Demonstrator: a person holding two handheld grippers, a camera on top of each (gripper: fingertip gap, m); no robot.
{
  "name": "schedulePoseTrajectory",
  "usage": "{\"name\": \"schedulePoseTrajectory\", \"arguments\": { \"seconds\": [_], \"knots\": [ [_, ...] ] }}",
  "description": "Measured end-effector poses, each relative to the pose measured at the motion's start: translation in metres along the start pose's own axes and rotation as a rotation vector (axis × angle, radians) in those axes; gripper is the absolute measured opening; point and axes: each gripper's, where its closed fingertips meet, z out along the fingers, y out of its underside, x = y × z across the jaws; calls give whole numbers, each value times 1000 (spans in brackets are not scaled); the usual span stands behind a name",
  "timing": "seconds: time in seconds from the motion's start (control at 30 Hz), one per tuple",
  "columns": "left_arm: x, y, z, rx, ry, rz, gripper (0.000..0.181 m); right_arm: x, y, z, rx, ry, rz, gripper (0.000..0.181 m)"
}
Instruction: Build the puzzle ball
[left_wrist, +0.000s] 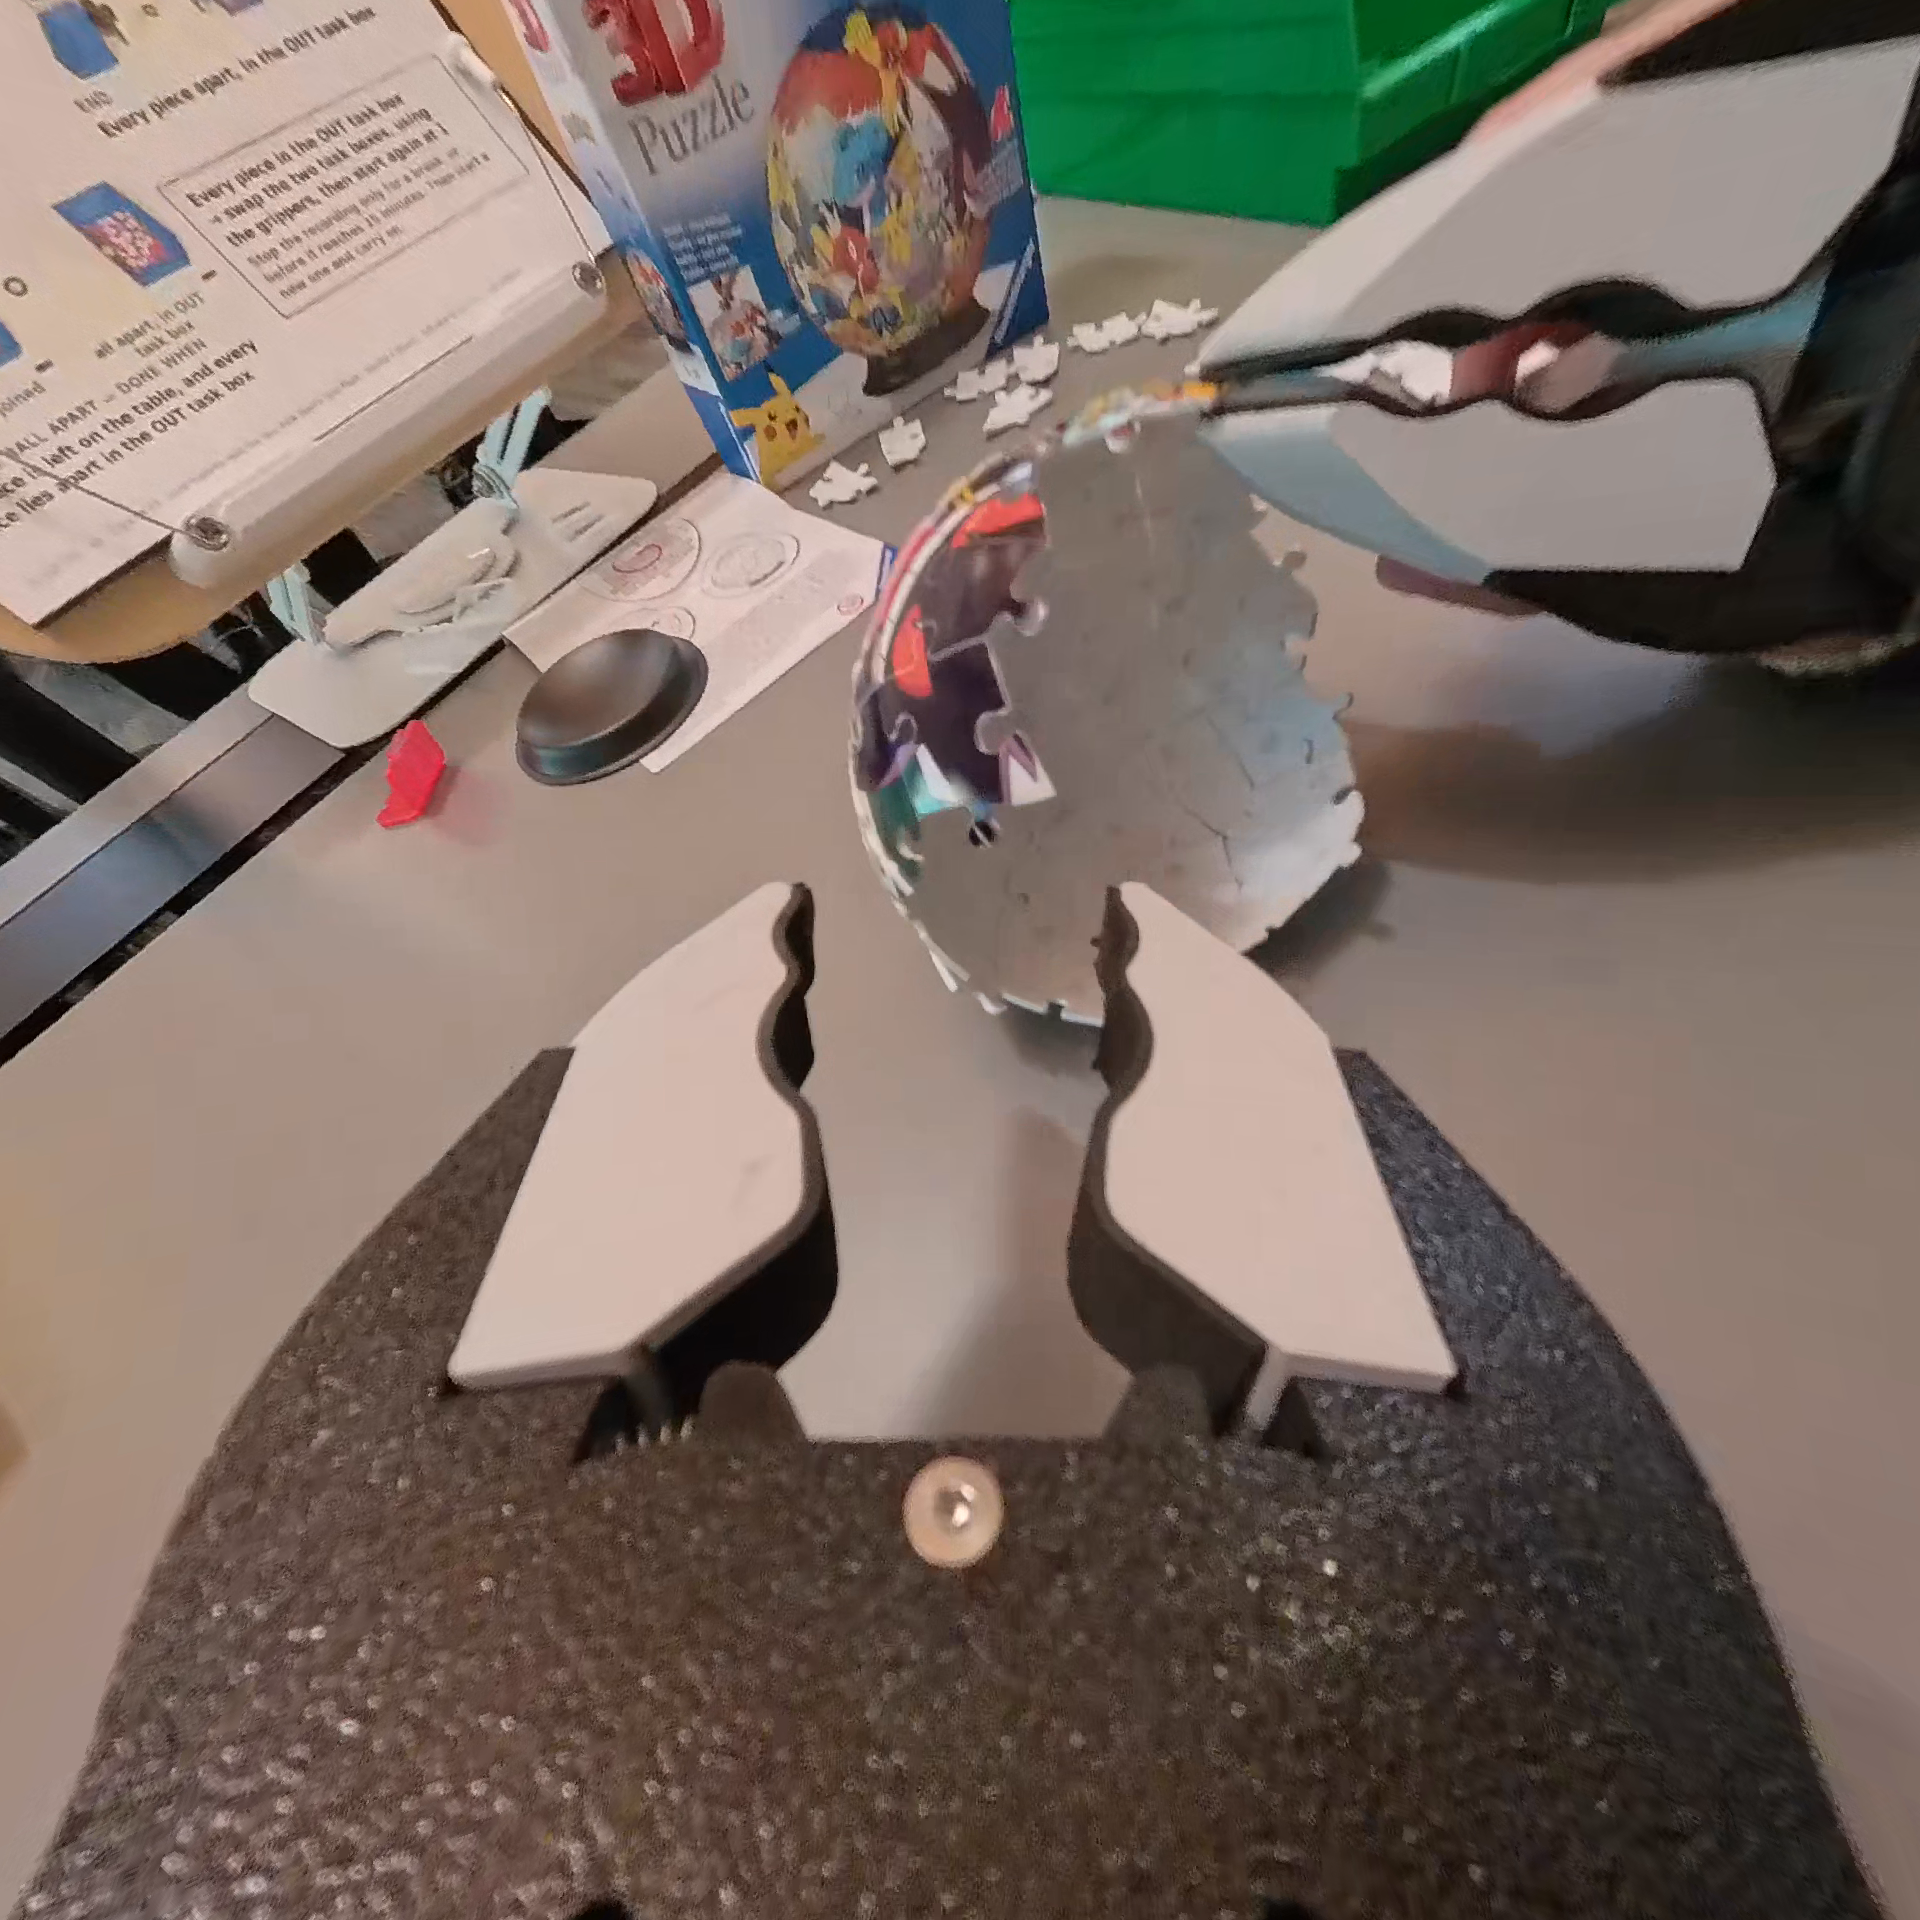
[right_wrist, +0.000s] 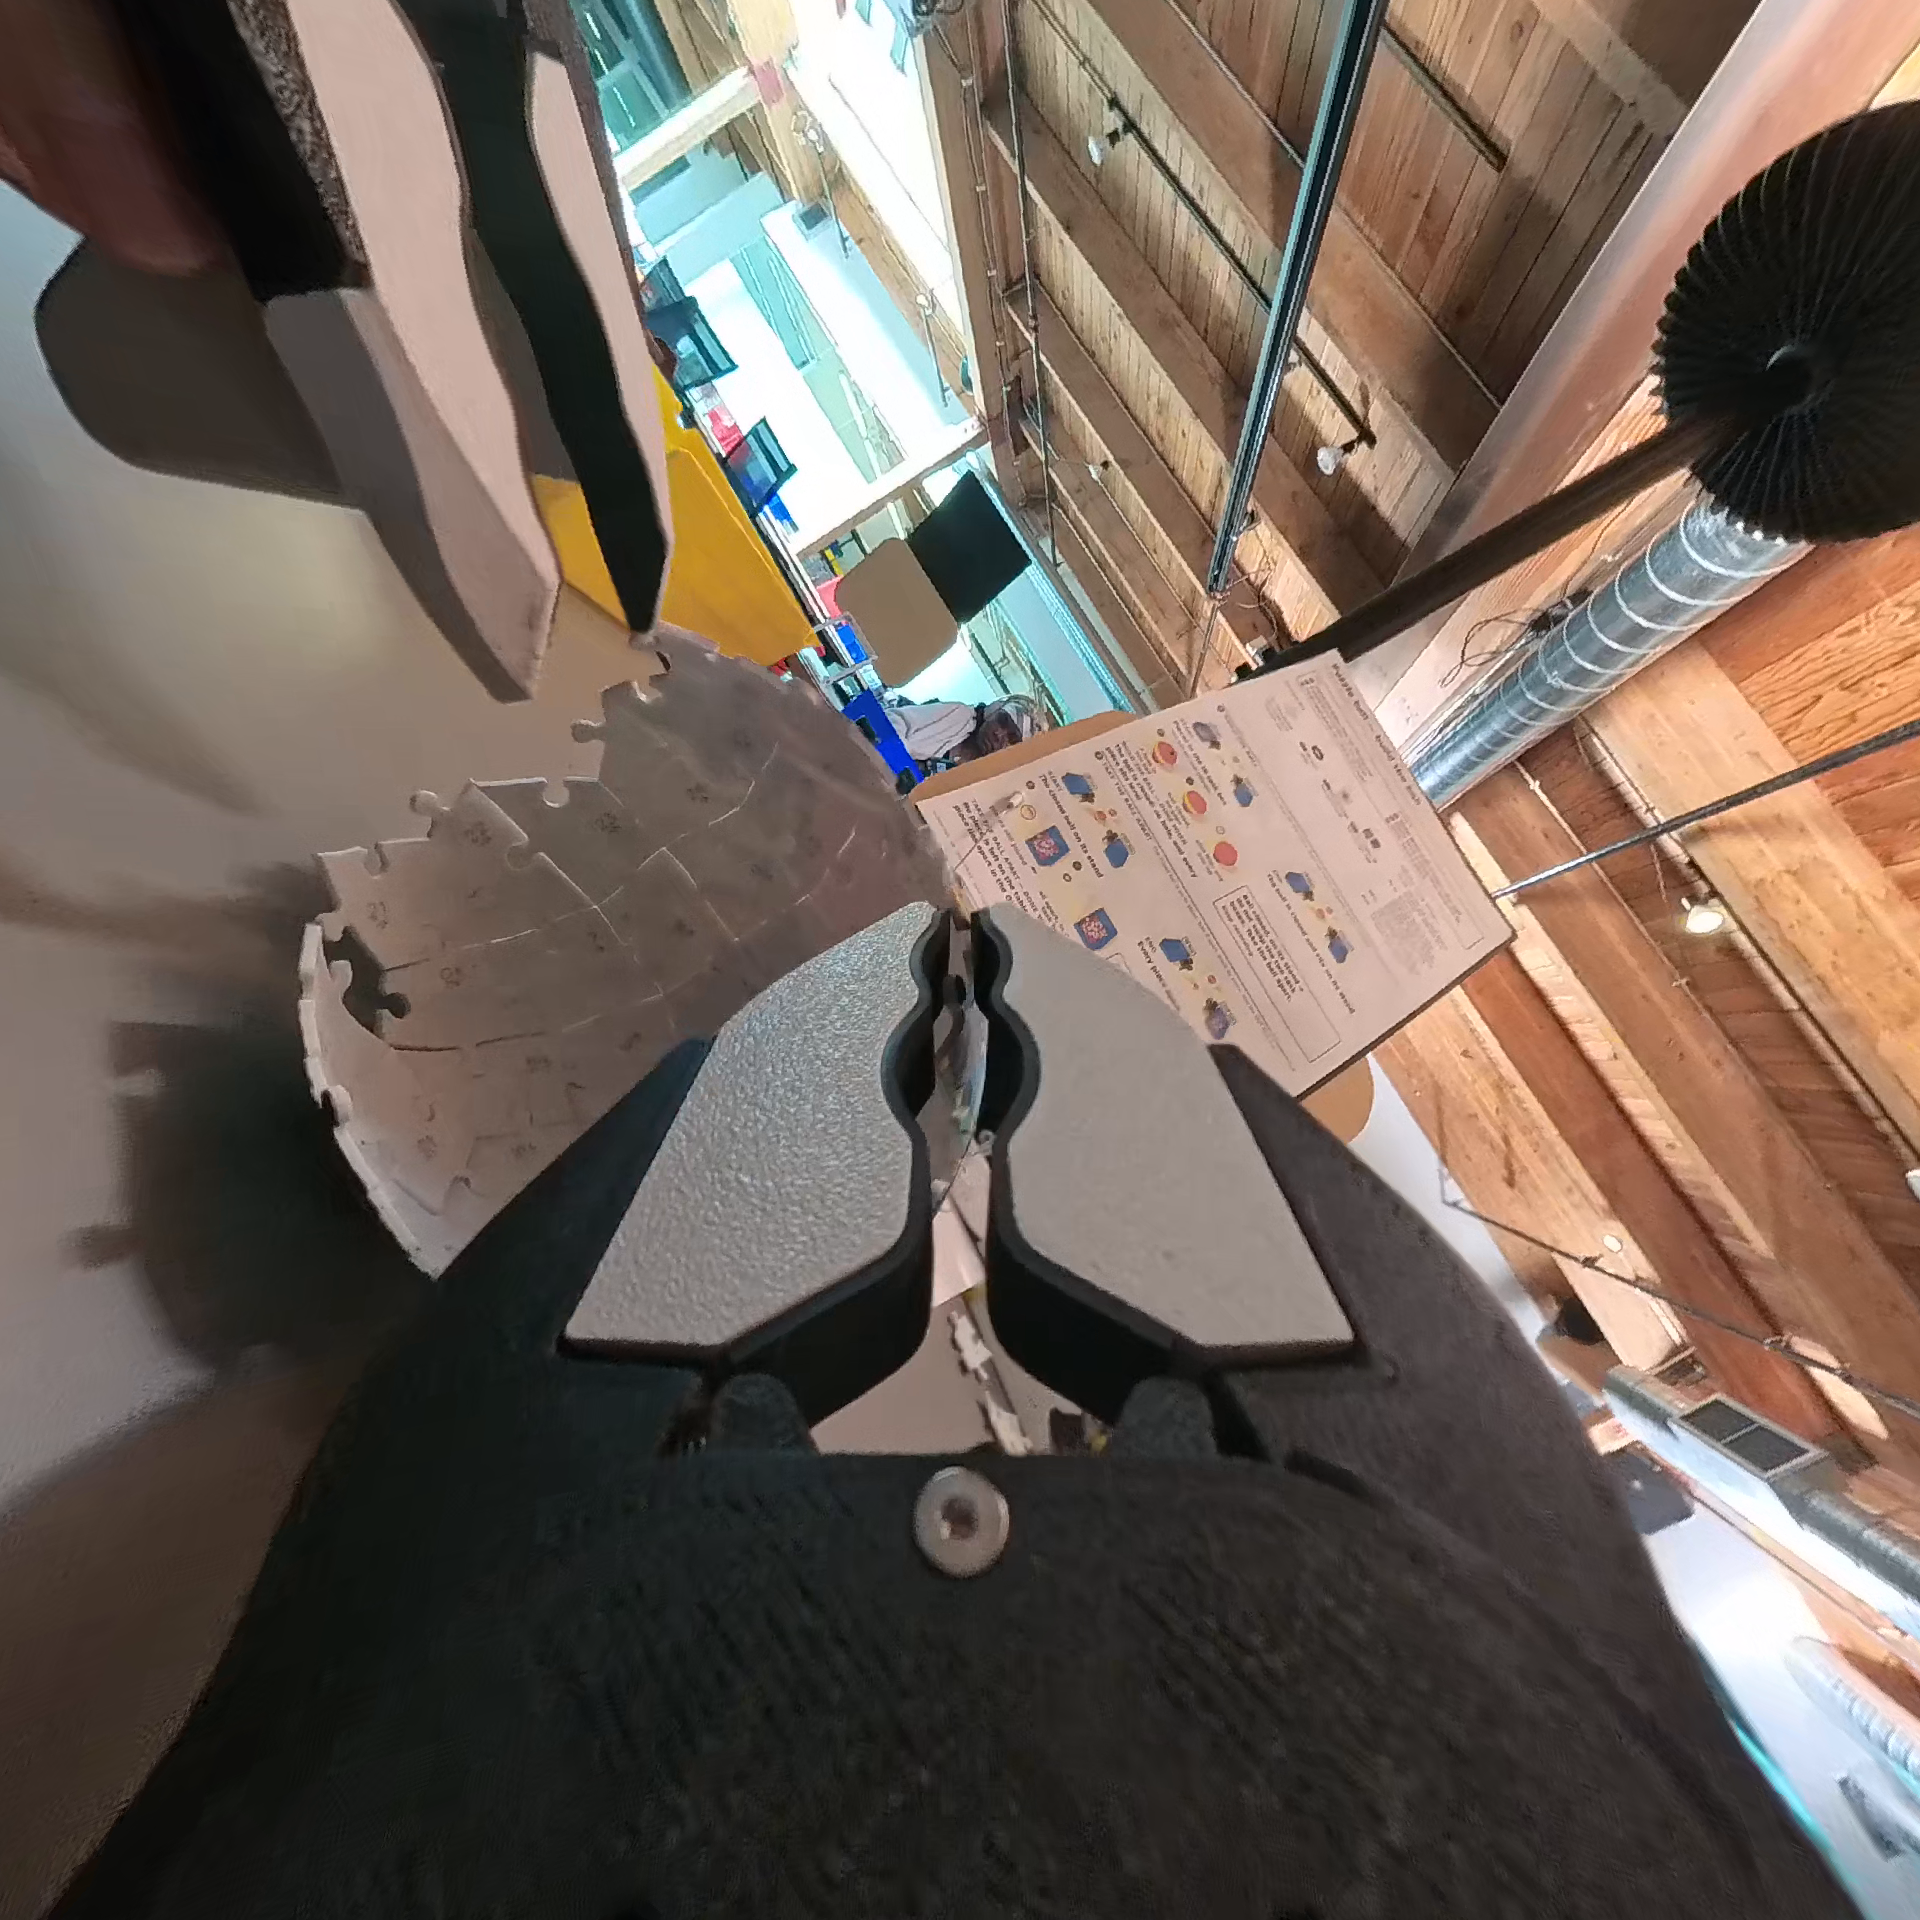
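The half-built puzzle ball is a curved shell that stands tilted on the grey table. Its silver inside faces me and its coloured outside is turned left. My right gripper comes in from the upper right and is shut on the shell's top rim. In the right wrist view the right gripper pinches that rim, with the shell spreading to its left. My left gripper is open and empty, its right fingertip at the shell's lower rim. It also shows in the right wrist view.
The puzzle box stands behind, with several loose white pieces beside it. A black stand dish rests on a leaflet, with a small red object nearby. An instruction board is at the left and a green bin at the back. Across from one pair of fingers to the other is roughly 10 cm.
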Motion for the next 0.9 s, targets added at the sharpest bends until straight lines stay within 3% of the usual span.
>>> {"name": "schedulePoseTrajectory", "arguments": {
  "seconds": [0.03,0.23,0.37,0.47,0.57,0.67,0.9],
  "knots": [
    [2,3,-1,-10,-5,20,52,-1,-1,0,4,-2,-16,4],
    [9,2,-17,7,-25,55,50,-4,-7,-1,23,-11,-63,4],
    [-2,-41,-34,113,-14,-60,48,-5,-7,0,26,-13,-70,4],
    [-13,-83,-31,129,2,-68,47,-5,-7,0,23,-14,-71,4],
    [-21,-116,-3,30,39,35,49,-5,-6,0,20,-14,-63,4],
    [-23,-135,45,-74,124,199,50,-5,-7,-1,29,-16,-61,4],
    [-29,-124,166,-329,326,458,49,-8,-12,-3,45,-22,-70,4]
  ]
}}
